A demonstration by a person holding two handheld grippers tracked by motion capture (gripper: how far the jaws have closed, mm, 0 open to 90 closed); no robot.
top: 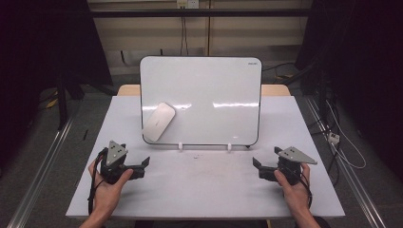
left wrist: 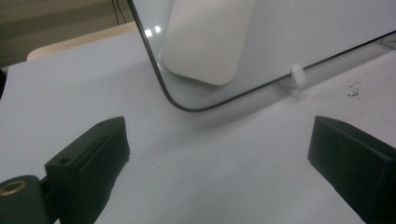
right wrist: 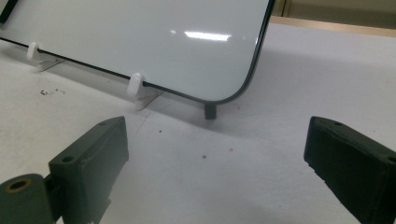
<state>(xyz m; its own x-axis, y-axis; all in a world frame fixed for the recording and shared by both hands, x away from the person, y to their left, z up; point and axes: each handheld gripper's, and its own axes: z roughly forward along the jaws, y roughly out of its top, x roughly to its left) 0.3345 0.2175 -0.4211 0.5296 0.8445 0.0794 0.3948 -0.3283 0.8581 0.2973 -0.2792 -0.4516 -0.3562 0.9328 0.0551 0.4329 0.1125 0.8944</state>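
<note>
Black jaws, left gripper (top: 138,166): spread wide with bare table between them and nothing in their hold; it rests on the table at about 8 o'clock in the high view, gripped by the person's left hand (top: 107,187).
Black jaws, right gripper (top: 260,168): equally wide apart and empty-handed; it sits at about 4 o'clock in the high view, in the person's right hand (top: 294,183).
Table (top: 204,185): white top, with a few small dark specks (left wrist: 353,89) near the front of the board.
Whiteboard (top: 214,90): propped up, leaning back, at 12 o'clock from both grippers and apart from them; its lower edge sits in two small white clips (right wrist: 134,85), and a short dark foot (right wrist: 210,111) shows under its right-hand corner.
Eraser (top: 158,121): a pale, rounded pad stuck flat on the board's face at its lower left, tilted; in the left gripper view (left wrist: 208,39) it lies at 12 o'clock, well beyond the jaws.
Containers: I cannot make out any on the table.
</note>
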